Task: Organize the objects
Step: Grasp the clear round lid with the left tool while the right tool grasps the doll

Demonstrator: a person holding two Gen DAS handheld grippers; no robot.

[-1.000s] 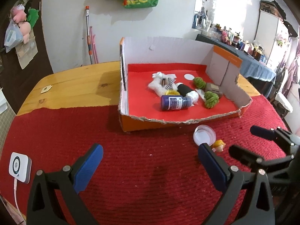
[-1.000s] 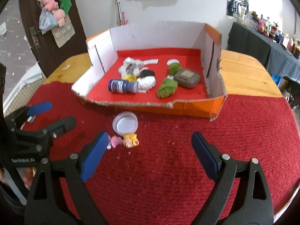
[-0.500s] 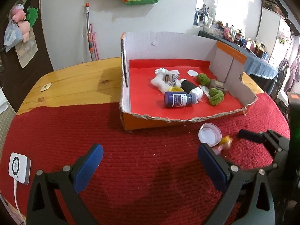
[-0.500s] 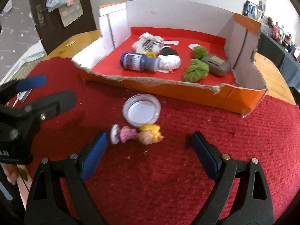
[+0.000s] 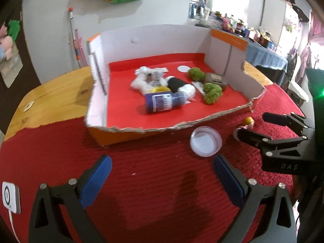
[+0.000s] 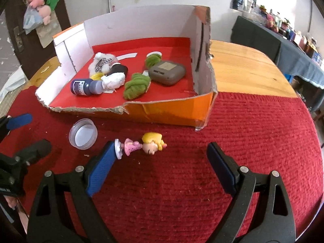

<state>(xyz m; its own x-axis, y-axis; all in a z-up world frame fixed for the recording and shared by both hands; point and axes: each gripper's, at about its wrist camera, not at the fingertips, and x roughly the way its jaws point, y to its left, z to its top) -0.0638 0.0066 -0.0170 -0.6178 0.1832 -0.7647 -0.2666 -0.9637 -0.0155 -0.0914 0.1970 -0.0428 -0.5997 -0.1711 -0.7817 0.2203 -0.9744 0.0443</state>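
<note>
A small doll with yellow hair and a pink dress lies on its side on the red mat, in front of the cardboard box. My right gripper is open around it, and the doll's base sits close to the left fingertip. A clear round lid lies just left of the doll. My left gripper is open and empty, with the lid just beyond its right finger. In the left wrist view, the right gripper straddles the doll.
The box has a torn low front wall. It holds a purple bottle, a white plush, green yarn and a grey case. A white device lies at the mat's left edge. Bare wooden tabletop flanks the box.
Both grippers moved forward and down toward the box. The doll now lies between the right gripper's fingers, and the lid sits closer to the left gripper's right finger.
</note>
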